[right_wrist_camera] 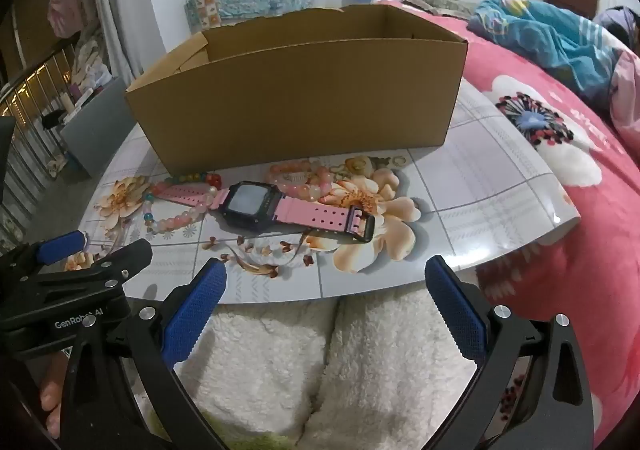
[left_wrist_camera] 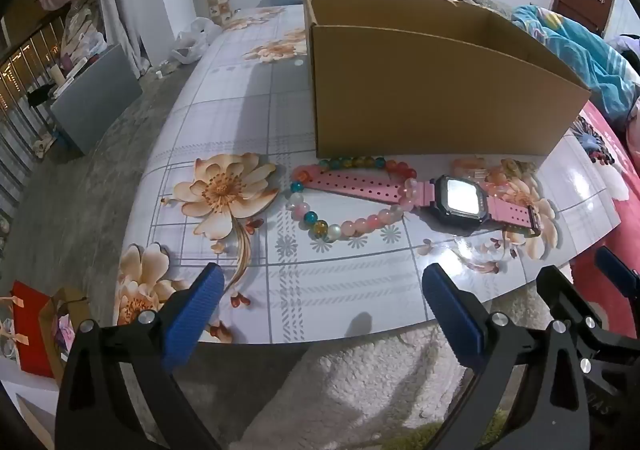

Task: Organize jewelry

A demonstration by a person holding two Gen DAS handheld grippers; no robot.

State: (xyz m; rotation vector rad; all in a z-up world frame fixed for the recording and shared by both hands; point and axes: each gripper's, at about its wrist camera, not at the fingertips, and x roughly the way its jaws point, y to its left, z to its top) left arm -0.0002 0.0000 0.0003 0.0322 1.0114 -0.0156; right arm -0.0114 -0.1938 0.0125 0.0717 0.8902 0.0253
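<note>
Fingers (right_wrist_camera: 192, 314) of both grippers spread wide, empty, near watch (right_wrist_camera: 256, 206) before cardboard box (right_wrist_camera: 304, 98); best pinch its strap squarely.

Left gripper (left_wrist_camera: 320, 282) hovering wide open, tilting downward, right gripper (right_wrist_camera: 326, 278) just beside it, gaping likewise, both holding nothing

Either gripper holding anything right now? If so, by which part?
Nothing held. Left gripper and right gripper are both open and empty, short of the table edge. The watch and bead bracelet lie untouched on the table.
</note>
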